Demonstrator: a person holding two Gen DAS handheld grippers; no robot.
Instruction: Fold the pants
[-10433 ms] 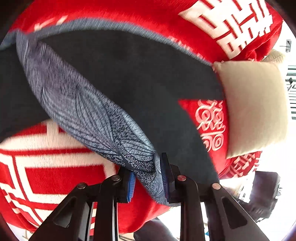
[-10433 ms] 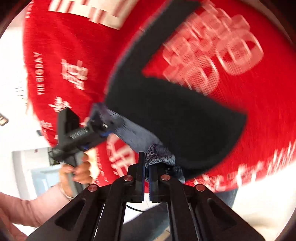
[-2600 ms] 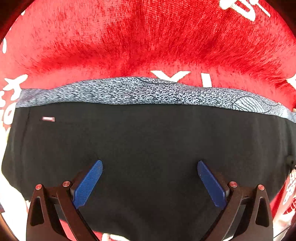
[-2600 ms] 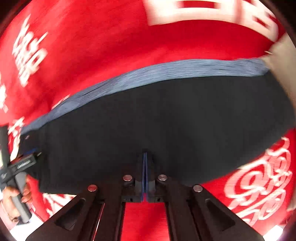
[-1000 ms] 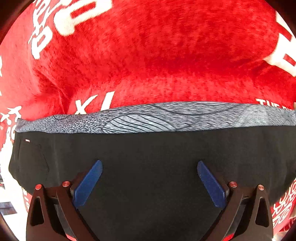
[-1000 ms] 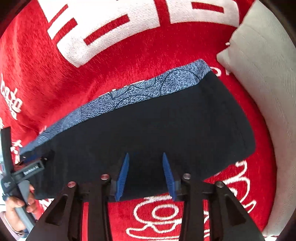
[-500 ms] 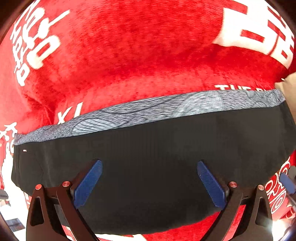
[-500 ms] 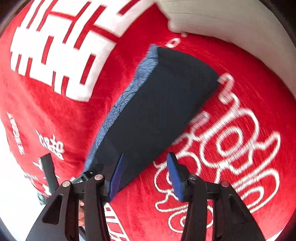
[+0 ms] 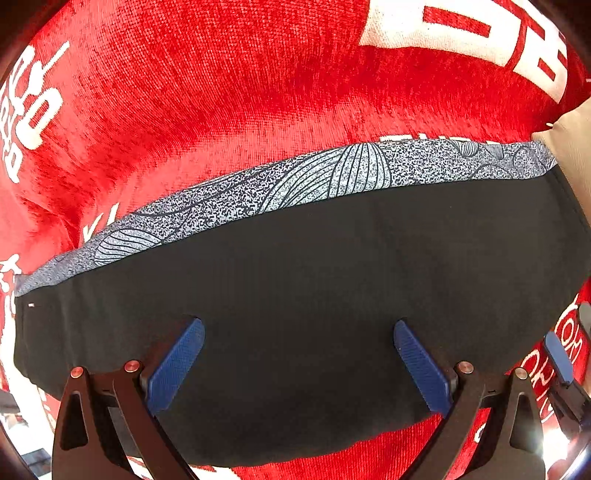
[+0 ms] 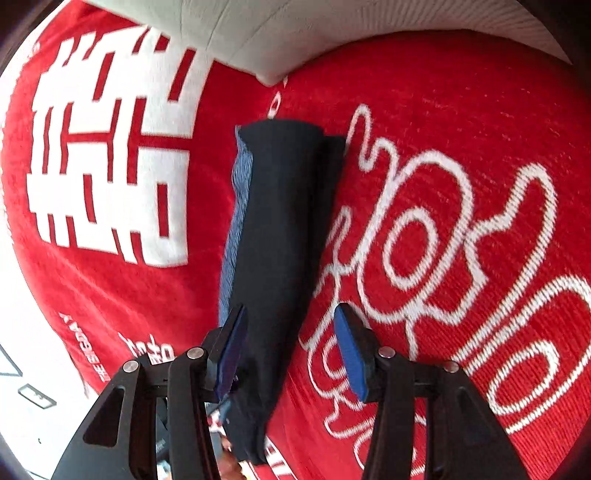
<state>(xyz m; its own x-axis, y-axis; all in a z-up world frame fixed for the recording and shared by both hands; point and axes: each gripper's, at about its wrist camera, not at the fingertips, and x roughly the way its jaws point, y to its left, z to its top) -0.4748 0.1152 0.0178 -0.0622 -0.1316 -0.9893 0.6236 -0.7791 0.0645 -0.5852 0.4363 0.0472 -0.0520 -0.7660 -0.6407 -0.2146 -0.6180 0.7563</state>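
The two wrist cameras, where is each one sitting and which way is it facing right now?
Left wrist: above the folded pants, facing down at them on the red blanket; the open left gripper shows.
Right wrist: at one end of the pants, facing along them toward a pale cushion; the open right gripper shows.
Shared: pants, blanket, cushion.

The pants [image 9: 332, 295] are black, with a blue-gray speckled strip that has thin leaf lines along one long edge. They are folded into a long, flat band and lie on a red blanket [image 9: 258, 92] with white signs. From the other side they look narrow and a little thick.
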